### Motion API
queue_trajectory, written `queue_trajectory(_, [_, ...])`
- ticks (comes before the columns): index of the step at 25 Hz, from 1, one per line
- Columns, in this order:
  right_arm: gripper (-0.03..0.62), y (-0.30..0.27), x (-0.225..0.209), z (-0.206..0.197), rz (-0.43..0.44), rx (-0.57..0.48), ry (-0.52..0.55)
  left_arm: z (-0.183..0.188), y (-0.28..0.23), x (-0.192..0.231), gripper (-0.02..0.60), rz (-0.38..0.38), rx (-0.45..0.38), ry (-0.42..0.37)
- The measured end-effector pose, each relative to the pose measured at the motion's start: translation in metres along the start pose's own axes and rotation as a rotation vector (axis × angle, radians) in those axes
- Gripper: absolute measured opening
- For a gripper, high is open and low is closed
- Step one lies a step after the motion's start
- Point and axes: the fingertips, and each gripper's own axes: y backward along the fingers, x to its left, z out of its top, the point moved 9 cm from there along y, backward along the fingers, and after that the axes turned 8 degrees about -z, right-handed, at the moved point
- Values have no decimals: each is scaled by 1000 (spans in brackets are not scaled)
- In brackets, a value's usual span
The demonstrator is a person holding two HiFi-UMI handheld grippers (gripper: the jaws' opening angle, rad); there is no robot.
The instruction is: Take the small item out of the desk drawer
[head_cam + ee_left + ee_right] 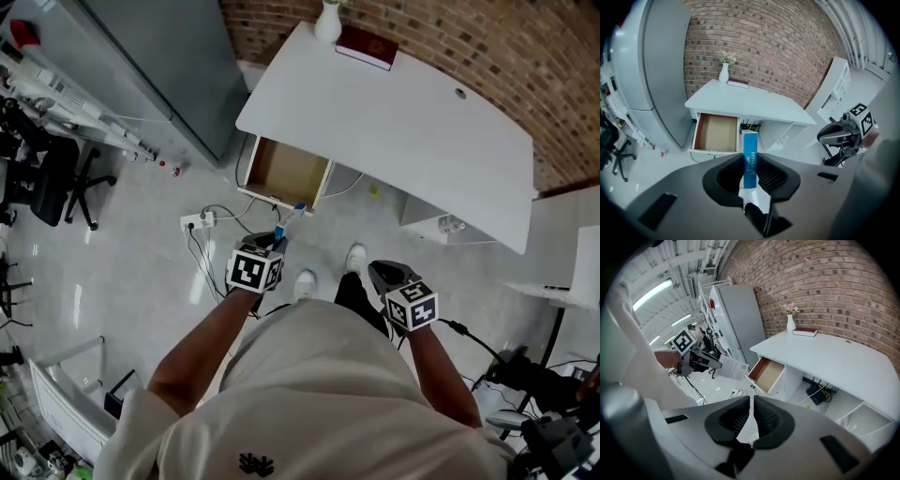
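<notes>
My left gripper (pixel 277 242) is shut on a small blue-and-white box (pixel 287 223) and holds it in the air in front of the white desk (pixel 403 112). Seen from the left gripper view, the box (pixel 750 154) stands upright between the pads of the left gripper (pixel 750 160). The desk drawer (pixel 716 133) is pulled out and its brown inside shows nothing in it. My right gripper (pixel 377 270) hangs lower right, and its jaws (pixel 752 400) are shut with nothing in them. The right gripper view also catches the left gripper (pixel 698 361) with the box (pixel 732 367).
A white vase (pixel 328 21) and a red book (pixel 367 47) sit at the desk's far end. A grey cabinet (pixel 159 66) stands left of the desk. A power strip (pixel 197 221) and cables lie on the floor under the drawer (pixel 286 173). An office chair (pixel 52 183) is far left.
</notes>
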Motion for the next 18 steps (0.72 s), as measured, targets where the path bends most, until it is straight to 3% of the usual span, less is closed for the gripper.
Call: queue_trajectory(18, [43, 9, 38, -3, -36, -23, 13, -27, 41, -6, 94, -23, -54, -39])
